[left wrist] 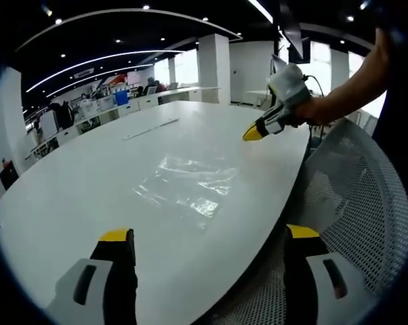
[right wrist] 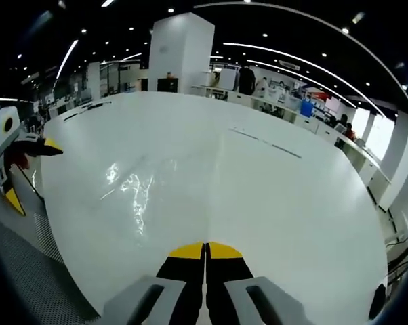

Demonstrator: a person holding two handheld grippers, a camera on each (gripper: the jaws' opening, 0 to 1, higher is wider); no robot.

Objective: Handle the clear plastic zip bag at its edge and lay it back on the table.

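Yellow-tipped black jaws of the left hand-held gripper [left wrist: 209,233] rise wide apart at the bottom of the left gripper view, released and grasping nothing, one jaw over the large white oval table [left wrist: 89,183] and the other over the white mesh back of an office chair [left wrist: 366,196] just beside the table's near edge. Beyond the jaws, the clear plastic zip bag [left wrist: 187,184] lies flat on the table, near that edge, its creased film catching the ceiling lights. Farther off, the right hand-held gripper [left wrist: 253,133] hangs above the table's far side, held by a person's bare forearm [left wrist: 350,84] reaching in from the right; its yellow tips appear pressed together. In the right gripper view, that same right hand-held gripper [right wrist: 205,252] shows its two yellow-tipped jaws clenched tip to tip with nothing between them, above bare white table [right wrist: 272,203]. The bag [right wrist: 137,186] appears there as a shiny, wrinkled patch on the table, well apart from the closed tips, toward the left. At the left edge of that view the left hand-held gripper [right wrist: 33,170] hovers with its jaws spread beside the table's rim. Rows of desks and white pillars of an open office stand in the background.
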